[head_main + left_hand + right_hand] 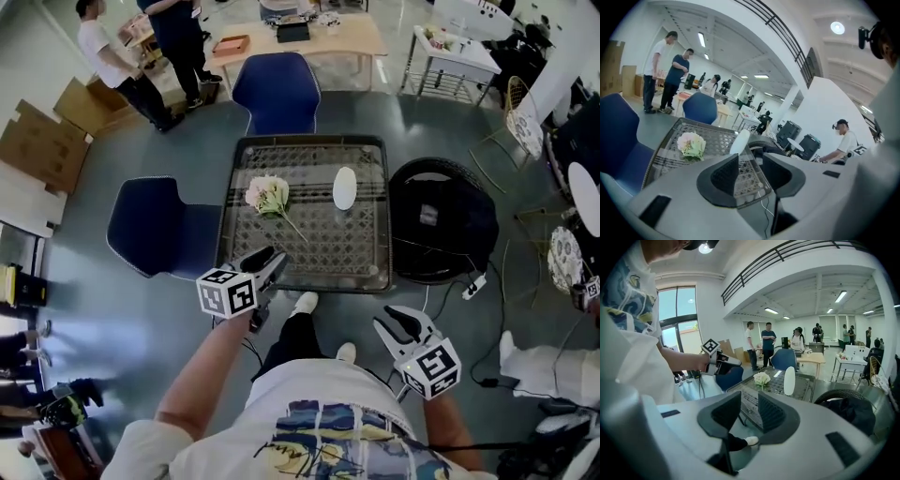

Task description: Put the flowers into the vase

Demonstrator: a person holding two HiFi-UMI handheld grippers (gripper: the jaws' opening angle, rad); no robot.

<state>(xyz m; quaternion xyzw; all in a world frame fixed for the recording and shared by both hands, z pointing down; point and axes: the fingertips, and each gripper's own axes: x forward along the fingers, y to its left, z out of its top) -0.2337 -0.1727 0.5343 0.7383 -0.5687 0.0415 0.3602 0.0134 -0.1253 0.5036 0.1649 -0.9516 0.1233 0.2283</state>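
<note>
A bunch of pale pink flowers (269, 195) lies on the left half of the glass-topped wicker table (309, 142), its stem pointing toward me. A white vase (345, 187) stands upright to its right. My left gripper (272, 259) hovers over the table's near left edge, short of the flowers, with its jaws apart and nothing between them. The left gripper view shows the flowers (692, 145) and vase (739, 142) ahead of the left gripper (750, 171). My right gripper (395, 323) hangs off the table's near right corner, open and empty (749, 411). The right gripper view also shows the flowers (762, 378) and vase (789, 380).
One blue chair (277, 89) stands behind the table, another (155, 225) to its left. A black round seat with a bag (441, 220) is on the right, with a cable and power strip (473, 284) on the floor. People (178, 37) stand far back by a wooden table (319, 42).
</note>
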